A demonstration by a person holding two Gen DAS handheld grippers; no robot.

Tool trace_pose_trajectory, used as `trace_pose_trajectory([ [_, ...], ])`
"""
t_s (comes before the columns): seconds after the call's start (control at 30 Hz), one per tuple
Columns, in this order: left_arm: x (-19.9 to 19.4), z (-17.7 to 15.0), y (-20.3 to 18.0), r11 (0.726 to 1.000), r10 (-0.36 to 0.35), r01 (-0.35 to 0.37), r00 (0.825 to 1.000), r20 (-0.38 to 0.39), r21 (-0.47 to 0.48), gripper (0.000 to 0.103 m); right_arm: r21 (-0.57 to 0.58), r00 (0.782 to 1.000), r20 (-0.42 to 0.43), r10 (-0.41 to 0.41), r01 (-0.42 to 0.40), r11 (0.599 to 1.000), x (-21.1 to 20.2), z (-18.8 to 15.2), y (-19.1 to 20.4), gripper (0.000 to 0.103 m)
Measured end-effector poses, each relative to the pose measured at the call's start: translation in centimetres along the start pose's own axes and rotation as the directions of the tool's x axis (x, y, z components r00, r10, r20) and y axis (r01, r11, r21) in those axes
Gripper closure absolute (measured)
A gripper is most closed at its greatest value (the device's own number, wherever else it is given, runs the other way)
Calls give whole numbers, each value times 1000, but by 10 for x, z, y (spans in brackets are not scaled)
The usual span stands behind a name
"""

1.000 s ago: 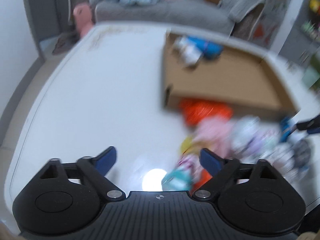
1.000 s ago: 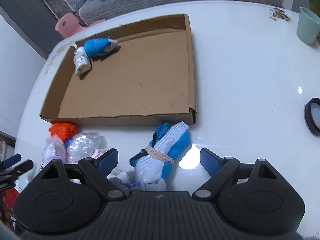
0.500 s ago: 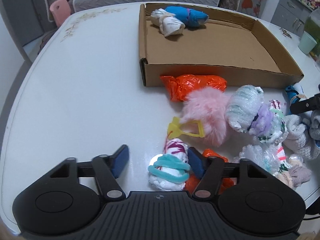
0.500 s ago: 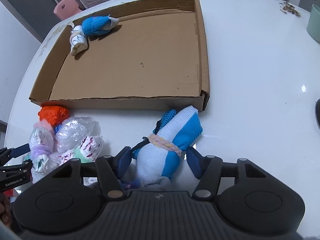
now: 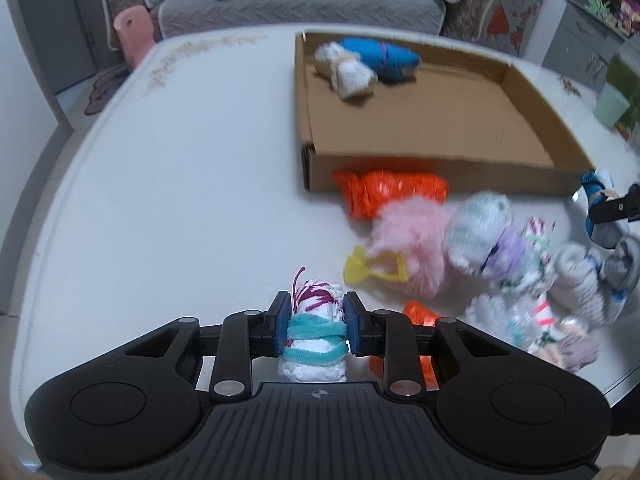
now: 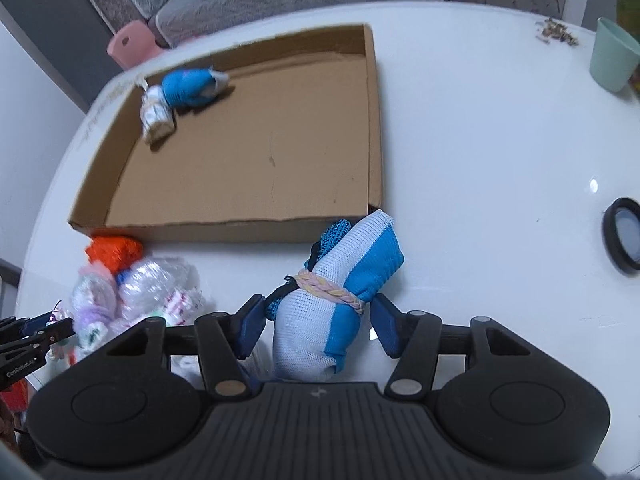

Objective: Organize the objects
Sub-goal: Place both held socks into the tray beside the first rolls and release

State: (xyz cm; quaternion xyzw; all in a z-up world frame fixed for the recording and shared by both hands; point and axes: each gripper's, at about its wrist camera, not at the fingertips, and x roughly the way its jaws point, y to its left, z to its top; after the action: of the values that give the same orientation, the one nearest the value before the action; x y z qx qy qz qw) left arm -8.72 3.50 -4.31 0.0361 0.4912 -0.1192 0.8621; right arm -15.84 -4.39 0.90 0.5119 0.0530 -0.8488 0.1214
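Left wrist view: the left gripper (image 5: 316,322) has just closed its jaws on a white sock roll with a teal band (image 5: 314,340), the blue pads pressing both its sides. At 2 o'clock from it on the white tabletop (image 5: 180,184) lie a pink fluffy bundle (image 5: 412,240) and an orange bundle (image 5: 390,192); further at 1 o'clock stands the cardboard tray (image 5: 440,168), with a blue roll (image 5: 380,56) and a white roll (image 5: 352,74) in its far corner

Right wrist view: the right gripper (image 6: 318,326) holds a white and blue sock roll (image 6: 340,292) between its jaws, closed narrow about the roll's sides. The roll's far end lies just beside the tray's near right corner. At 2 o'clock, well apart, stands a green cup (image 6: 614,56), and at 3 o'clock a black ring (image 6: 622,240)
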Motion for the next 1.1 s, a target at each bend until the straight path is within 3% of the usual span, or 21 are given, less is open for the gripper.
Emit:
trace_pose_trajectory([
  [0.3, -33, 53, -1, 998, -46, 49, 995, 87, -35, 69, -40, 990, 134, 33, -28, 999, -32, 12, 2, 50],
  [0.5, -26, 110, -23, 998, -65, 67, 990, 128, -18, 69, -91, 976, 200, 85, -68, 994, -38, 44, 16, 50],
  [0.77, 36, 178, -66, 992, -124, 125, 989, 86, -1, 69, -211, 972, 192, 135, -94, 973, -4, 111, 37, 50],
  [1.0, 99, 194, -86, 990, -140, 140, 990, 17, -12, 68, -313, 978, 147, 147, -95, 945, 52, 152, 49, 50],
  [1.1, 122, 195, -85, 994, -111, 111, 994, -3, -16, 68, -386, 984, 125, 128, -71, 920, 74, 159, 56, 50],
])
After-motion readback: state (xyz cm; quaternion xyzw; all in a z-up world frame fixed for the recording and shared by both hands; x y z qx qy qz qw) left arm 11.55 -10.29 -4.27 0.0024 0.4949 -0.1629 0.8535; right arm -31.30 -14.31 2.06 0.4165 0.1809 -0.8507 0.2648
